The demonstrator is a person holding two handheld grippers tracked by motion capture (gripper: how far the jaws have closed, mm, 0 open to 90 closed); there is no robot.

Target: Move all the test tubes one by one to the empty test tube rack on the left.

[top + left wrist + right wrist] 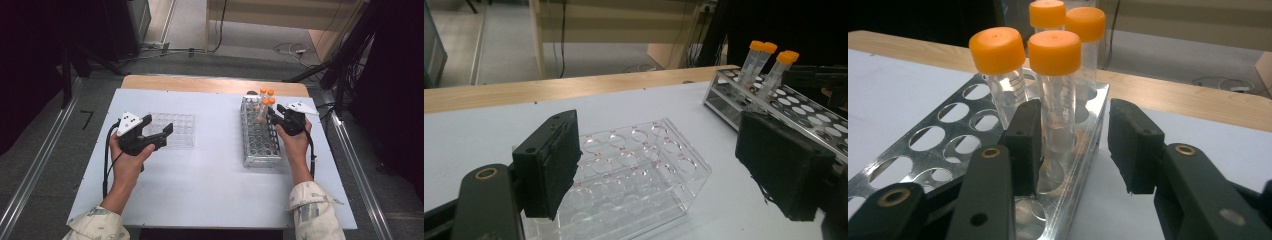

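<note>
Your left tongs (159,131) hang spread wide over the near-left corner of the clear rack (176,129), with nothing between the pads. In the left gripper view the clear rack (634,172) sits on the white tabletop (484,130) between the two black pads, its wells bare, and neither pad presses on it.

Toward the middle, open tabletop (210,170) separates the clear rack from the metal rack (260,137), which runs lengthwise away from you on the right half.

Four orange-capped tubes (266,100) stand upright together at the far end of the metal rack. Your right tongs (272,115) reach in from the right at that end. In the right gripper view, the right tongs (1073,145) are partly spread around the nearest tube (1055,95): one pad lies just beside its left wall, the other stands clear of it outside the metal rack (948,135). The tube is not pinched. It sits in a well at the rack's edge row, with the three other tubes behind and beside it.
</note>
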